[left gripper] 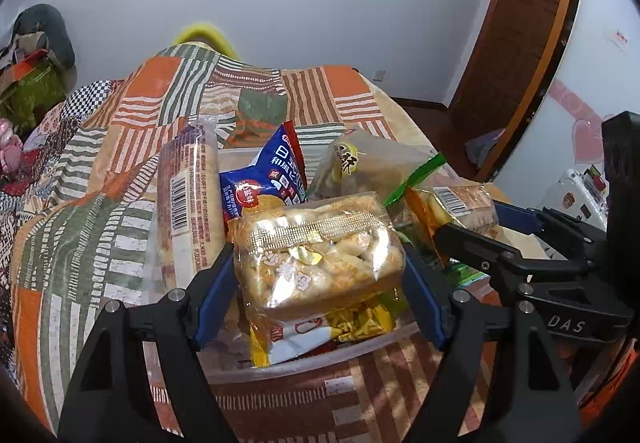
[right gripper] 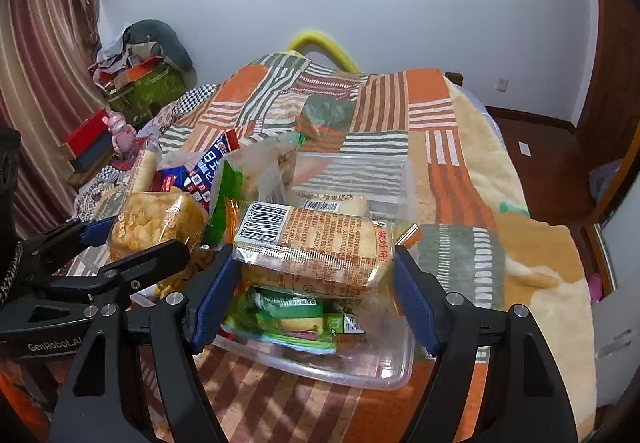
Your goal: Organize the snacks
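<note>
A clear plastic bin (right gripper: 394,371) full of snacks sits on the patchwork bedspread. My left gripper (left gripper: 320,291) is shut on a clear pack of golden puffed snacks (left gripper: 320,255) held over the bin; it also shows in the right wrist view (right gripper: 156,221). My right gripper (right gripper: 314,295) is shut on a pack of crackers with a barcode (right gripper: 316,243), held over the bin's right part; it also shows in the left wrist view (left gripper: 460,203). A blue rice-cracker bag (left gripper: 268,179), a tall cracker roll (left gripper: 190,203) and green packets (right gripper: 288,323) lie in the bin.
The bedspread (right gripper: 460,183) stretches behind and to the right of the bin. A pink toy (right gripper: 120,133) and boxes (right gripper: 140,83) lie at the far left. A wooden door (left gripper: 516,23) and a white wall stand behind.
</note>
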`<state>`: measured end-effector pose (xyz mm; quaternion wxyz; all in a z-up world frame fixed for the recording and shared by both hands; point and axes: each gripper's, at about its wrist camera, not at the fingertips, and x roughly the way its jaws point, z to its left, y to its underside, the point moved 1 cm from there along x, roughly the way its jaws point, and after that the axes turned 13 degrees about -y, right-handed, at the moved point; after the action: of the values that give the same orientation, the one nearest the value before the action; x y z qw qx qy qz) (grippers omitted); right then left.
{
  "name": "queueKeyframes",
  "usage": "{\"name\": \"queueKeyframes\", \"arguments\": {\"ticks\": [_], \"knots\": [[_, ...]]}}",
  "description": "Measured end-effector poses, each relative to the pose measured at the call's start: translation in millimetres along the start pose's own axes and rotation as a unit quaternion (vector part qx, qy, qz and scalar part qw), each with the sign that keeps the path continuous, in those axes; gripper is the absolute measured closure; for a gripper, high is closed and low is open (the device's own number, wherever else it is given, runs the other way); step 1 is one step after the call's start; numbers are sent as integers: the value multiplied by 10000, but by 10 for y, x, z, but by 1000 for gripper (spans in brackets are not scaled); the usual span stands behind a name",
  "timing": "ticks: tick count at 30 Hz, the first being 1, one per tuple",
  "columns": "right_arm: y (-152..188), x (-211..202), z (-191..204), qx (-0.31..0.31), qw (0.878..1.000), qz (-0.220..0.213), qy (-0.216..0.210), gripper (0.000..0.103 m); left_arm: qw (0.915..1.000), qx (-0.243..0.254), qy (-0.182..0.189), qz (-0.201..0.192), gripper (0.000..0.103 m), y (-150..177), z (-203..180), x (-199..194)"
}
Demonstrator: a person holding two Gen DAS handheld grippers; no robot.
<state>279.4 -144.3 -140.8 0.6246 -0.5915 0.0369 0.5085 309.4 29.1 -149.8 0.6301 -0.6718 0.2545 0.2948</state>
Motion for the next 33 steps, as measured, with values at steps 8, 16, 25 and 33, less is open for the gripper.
{"name": "queueKeyframes", "arguments": {"ticks": [8, 16, 25, 33], "knots": [[69, -148, 39, -29, 9999, 112, -117, 23, 10000, -27, -3, 12, 19, 20, 28, -30], [65, -465, 259, -542, 9983, -142, 161, 22, 9995, -160, 52, -282, 17, 7, 54, -448], [-19, -1212, 505, -504, 9938, -993, 58, 22, 9898, -133, -270, -1392, 17, -6, 100, -1503], [63, -1876, 942, -727, 9817, -1759, -31, 22, 9736, -47, -440, -2241, 17, 118, 58, -2435]]}}
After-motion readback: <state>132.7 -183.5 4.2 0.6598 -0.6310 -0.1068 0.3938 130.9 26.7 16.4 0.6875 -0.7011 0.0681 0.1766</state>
